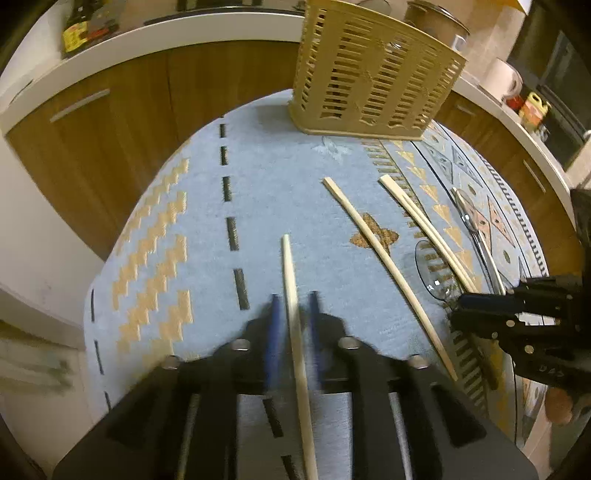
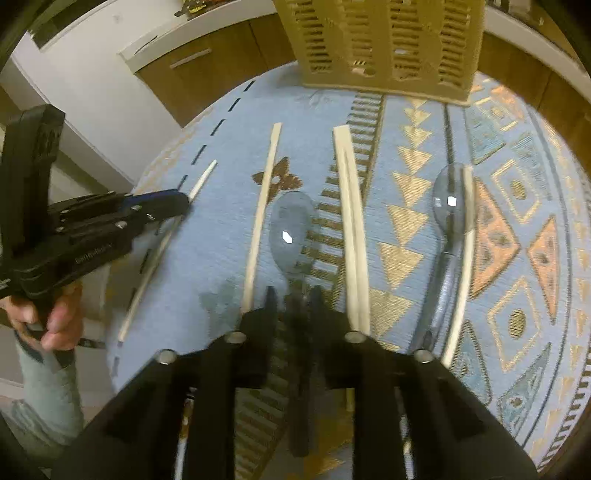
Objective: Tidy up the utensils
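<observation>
A tan slotted utensil holder (image 1: 373,77) stands at the far edge of the blue patterned cloth (image 1: 280,173); it also shows in the right wrist view (image 2: 384,44). My left gripper (image 1: 293,306) straddles a pale chopstick (image 1: 290,280), jaws close around it but blurred; the same chopstick shows in the right wrist view (image 2: 162,247). My right gripper (image 2: 293,299) is over the handle of a clear plastic spoon (image 2: 291,229), jaws narrow and blurred. Another chopstick (image 2: 264,206), a joined chopstick pair (image 2: 349,221) and a second clear spoon (image 2: 448,206) with a chopstick (image 2: 467,240) beside it lie on the cloth.
Wooden cabinets (image 1: 110,147) with a white countertop (image 1: 155,37) curve around behind the table. Bottles (image 1: 77,29) and jars (image 1: 532,107) stand on the counter. The table edge falls away at left (image 1: 96,295).
</observation>
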Demonstrator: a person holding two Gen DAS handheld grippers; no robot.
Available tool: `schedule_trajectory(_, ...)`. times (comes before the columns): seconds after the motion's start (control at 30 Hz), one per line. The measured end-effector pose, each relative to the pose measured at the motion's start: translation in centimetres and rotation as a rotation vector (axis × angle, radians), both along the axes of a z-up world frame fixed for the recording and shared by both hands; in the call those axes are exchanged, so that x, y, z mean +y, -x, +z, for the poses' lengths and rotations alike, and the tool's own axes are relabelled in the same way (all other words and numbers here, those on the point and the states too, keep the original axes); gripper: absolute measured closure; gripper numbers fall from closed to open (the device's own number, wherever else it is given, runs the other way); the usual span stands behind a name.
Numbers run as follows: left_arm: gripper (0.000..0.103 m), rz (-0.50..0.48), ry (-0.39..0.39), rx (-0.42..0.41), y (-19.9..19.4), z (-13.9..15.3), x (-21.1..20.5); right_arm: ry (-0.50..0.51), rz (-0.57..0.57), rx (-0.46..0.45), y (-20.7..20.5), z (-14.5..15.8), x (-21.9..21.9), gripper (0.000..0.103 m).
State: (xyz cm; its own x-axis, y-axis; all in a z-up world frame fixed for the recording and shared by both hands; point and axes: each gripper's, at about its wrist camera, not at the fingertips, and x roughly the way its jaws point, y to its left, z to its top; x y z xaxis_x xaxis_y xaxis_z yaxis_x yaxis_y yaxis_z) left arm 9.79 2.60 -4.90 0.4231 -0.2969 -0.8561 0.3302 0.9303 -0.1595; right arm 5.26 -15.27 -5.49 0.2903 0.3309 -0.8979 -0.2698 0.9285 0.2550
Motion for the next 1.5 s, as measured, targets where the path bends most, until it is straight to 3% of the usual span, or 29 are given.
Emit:
schedule_trajectory(0.07, 0.075, -0.026, -0.009, 0.006, -0.5, 0.3, -0.3, 0.006, 0.006, 0.0, -0.7, 0.2, 0.2, 0.055)
schedule_trajectory(0.1, 0.075, -0.043, -0.022, 0.014, -0.7, 0.3, -0.5, 0.047, 0.012, -0.022, -1.0, 0.5, 0.5, 0.055)
schedule_trajectory(0.2, 0.075, -0.087, -0.054, 0.073, -1.6, -0.2, -1.1, 0.086, 0.033, -0.027, -1.4, 0.5, 0.9, 0.055)
schedule_trajectory(0.4, 0.078, -0.166, -0.166, 0.084, -1.9, -0.4, -2.4, 0.135, 0.039, -0.022, -3.3, 0.3, 2.1, 0.055)
schedule_trajectory(0.6, 0.085, -0.174, -0.241, 0.061, -1.8, -0.5, -3.3, 0.275, 0.077, -0.074, -3.5, -0.1, 4.8, 0.056)
schedule_trajectory(0.67, 0.09, -0.164, -0.253, 0.042, -1.5, -0.5, -3.5, 0.311, 0.098, -0.102, -3.2, -0.1, 5.4, 0.07)
schedule_trajectory(0.7, 0.098, -0.16, -0.252, 0.034, -1.3, -0.5, -3.5, 0.303, 0.111, -0.101, -3.1, 0.0, 5.7, 0.073)
schedule_trajectory(0.83, 0.099, -0.119, -0.227, -0.001, -0.9, -0.3, -3.4, 0.323, 0.125, -0.125, -2.9, -0.1, 6.3, 0.075)
schedule_trajectory(1.17, 0.099, -0.023, -0.013, -0.172, 1.1, 4.6, -0.9, 0.158, 0.085, -0.233, -0.4, 3.7, 2.1, 0.075)
schedule_trajectory(1.5, 0.099, -0.031, 0.057, -0.346, 2.9, 8.4, -2.8, -0.007, 0.022, -0.345, 2.3, 7.6, -2.6, 0.075)
